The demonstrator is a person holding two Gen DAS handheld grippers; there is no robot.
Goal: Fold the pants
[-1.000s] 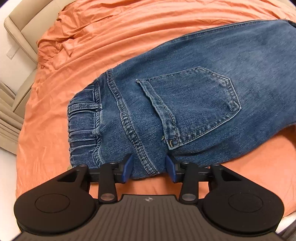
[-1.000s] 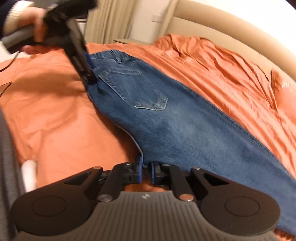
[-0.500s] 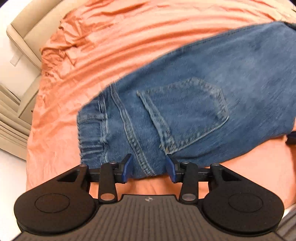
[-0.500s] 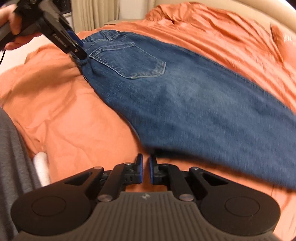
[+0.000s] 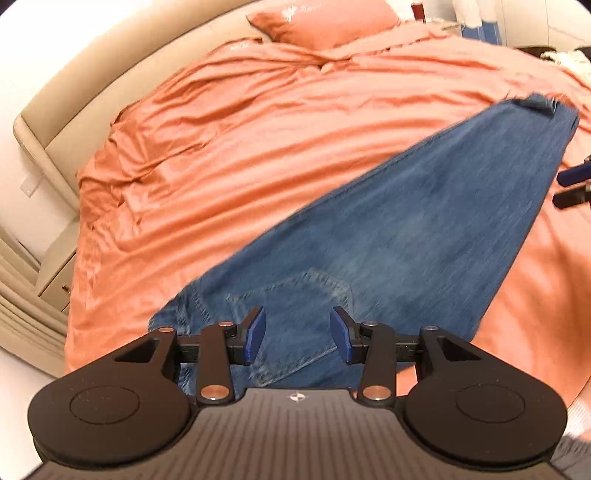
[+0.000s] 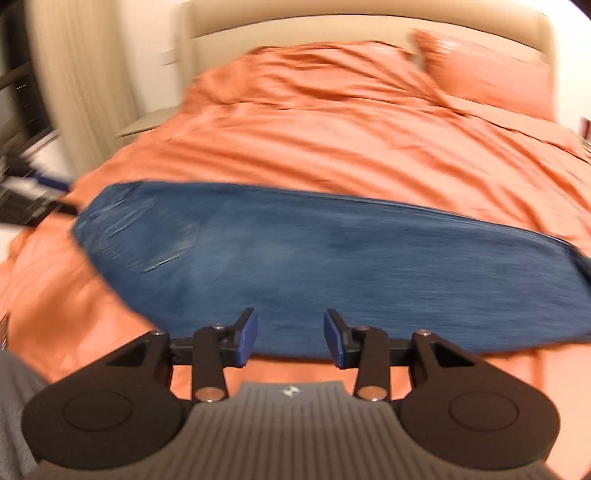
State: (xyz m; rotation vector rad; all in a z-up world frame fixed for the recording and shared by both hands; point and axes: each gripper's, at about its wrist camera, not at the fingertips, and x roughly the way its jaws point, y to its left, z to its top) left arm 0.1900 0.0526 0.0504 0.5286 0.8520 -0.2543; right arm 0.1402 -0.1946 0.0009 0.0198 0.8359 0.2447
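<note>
The blue jeans (image 5: pixel 399 229) lie flat on the orange bed cover, folded lengthwise with a back pocket (image 5: pixel 306 295) facing up. My left gripper (image 5: pixel 297 334) is open and empty, raised above the waist end near the pocket. My right gripper (image 6: pixel 290 341) is open and empty, above the near edge of the jeans (image 6: pixel 332 266) at mid-leg. The right gripper's fingertips also show at the right edge of the left wrist view (image 5: pixel 574 184), beside the hem end. Both views are motion-blurred.
The orange bed cover (image 5: pixel 258 129) is wrinkled, with an orange pillow (image 5: pixel 325 18) at the head. A beige padded headboard (image 6: pixel 332 26) curves behind. A nightstand (image 5: pixel 55 280) and curtains stand at the left. My grey-clothed body (image 6: pixel 14 406) is at the near left.
My right gripper opened and let go of the jeans' edge. Both grippers lifted and drew back, and the jeans now lie flat on the cover. The left gripper stayed open.
</note>
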